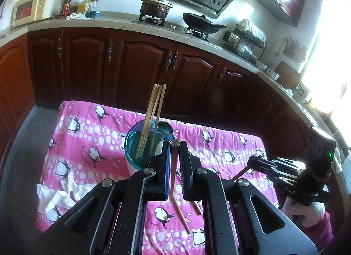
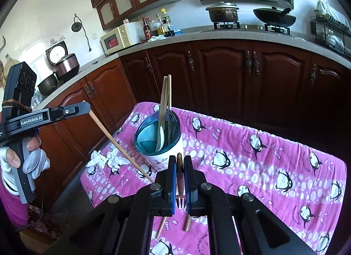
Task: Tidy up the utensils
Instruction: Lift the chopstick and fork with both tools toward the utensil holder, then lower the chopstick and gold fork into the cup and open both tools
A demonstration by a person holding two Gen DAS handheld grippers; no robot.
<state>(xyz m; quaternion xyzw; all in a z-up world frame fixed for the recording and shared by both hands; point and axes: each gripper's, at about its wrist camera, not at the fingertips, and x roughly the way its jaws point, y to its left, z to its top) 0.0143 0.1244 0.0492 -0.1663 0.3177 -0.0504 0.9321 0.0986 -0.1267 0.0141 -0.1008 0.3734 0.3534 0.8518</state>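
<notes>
A white utensil cup with a teal rim (image 1: 137, 145) (image 2: 158, 138) stands on the pink penguin cloth (image 1: 87, 136) (image 2: 263, 156). It holds several wooden chopsticks (image 1: 153, 114) (image 2: 165, 99) and a metal spoon (image 1: 165, 128). My left gripper (image 1: 174, 145) is shut on a wooden chopstick (image 1: 174, 173), held above the cloth just right of the cup; it also shows in the right wrist view (image 2: 114, 143). My right gripper (image 2: 179, 160) is shut on a small brown-handled fork (image 2: 180, 180), tines pointing back, near the cup. The right gripper shows at the right of the left wrist view (image 1: 254, 160).
Crumpled white tissues (image 1: 59, 195) (image 2: 107, 158) lie at the cloth's left edge. Loose chopsticks (image 1: 182, 215) (image 2: 162, 226) lie on the cloth under the grippers. Dark wooden cabinets (image 1: 142, 66) and a counter with a pot (image 1: 155, 8), a wok (image 1: 201, 23) and a microwave (image 1: 30, 8) stand behind.
</notes>
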